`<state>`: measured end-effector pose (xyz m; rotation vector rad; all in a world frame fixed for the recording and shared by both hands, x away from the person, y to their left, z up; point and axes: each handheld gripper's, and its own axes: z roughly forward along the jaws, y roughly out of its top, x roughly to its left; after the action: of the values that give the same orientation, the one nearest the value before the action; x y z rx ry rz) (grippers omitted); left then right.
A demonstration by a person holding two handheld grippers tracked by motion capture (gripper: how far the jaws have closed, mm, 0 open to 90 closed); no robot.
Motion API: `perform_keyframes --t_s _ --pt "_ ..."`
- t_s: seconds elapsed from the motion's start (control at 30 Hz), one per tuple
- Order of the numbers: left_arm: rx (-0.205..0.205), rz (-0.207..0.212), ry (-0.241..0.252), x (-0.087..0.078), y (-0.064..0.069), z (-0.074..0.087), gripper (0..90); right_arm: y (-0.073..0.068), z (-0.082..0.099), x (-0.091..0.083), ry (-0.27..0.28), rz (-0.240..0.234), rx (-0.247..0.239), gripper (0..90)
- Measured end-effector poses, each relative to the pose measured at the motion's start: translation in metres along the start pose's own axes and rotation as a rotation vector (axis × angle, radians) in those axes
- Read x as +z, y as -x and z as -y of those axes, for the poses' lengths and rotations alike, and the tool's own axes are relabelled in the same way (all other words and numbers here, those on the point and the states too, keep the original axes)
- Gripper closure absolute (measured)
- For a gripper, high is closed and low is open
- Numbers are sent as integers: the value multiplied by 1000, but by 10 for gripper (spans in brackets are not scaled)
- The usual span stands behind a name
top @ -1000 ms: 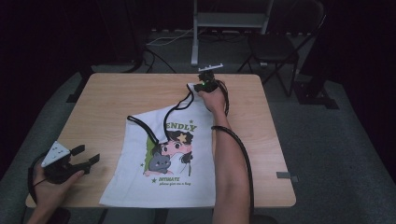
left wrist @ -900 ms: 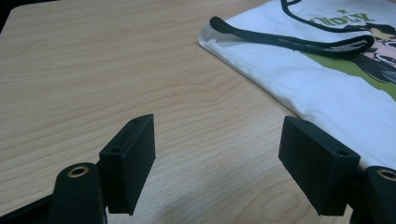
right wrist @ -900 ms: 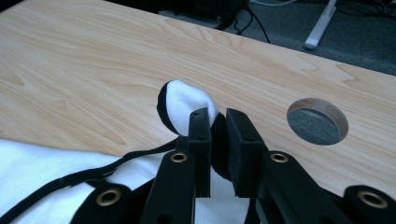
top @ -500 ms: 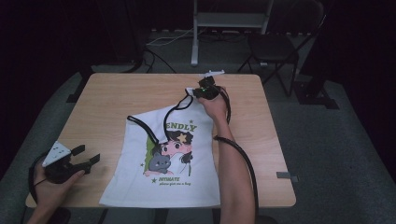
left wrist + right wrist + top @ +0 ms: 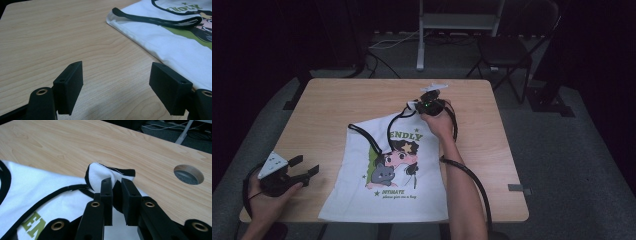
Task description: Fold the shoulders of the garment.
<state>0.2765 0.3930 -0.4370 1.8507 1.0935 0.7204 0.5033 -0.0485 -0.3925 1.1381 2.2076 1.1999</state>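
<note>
White tank top (image 5: 387, 170) with cartoon print, black trim, on worktop (image 5: 327, 110).
Right tongs (image 5: 115, 191) clamped on shoulder strap (image 5: 110, 173), now dragged leftward; left tongs (image 5: 117, 87) apart.

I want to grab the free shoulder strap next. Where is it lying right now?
In the high view the free strap lies flat at the top's upper left corner, left of the green lettering. In the left gripper view it lies on the table beyond the open left tool.
</note>
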Motion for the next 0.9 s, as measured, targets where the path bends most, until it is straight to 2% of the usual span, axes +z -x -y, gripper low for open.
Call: perform_keyframes --t_s 0.37,0.63,0.9 --pt "-5 -2 4 0 0 0 268 -11 8 -5 -24 -2 -33 807" --pt "-8 -3 4 -1 -1 0 268 -19 8 -12 -16 -7 -63 807" --pt "-6 -8 3 -1 -1 0 268 -27 18 -18 -22 -19 -83 807"
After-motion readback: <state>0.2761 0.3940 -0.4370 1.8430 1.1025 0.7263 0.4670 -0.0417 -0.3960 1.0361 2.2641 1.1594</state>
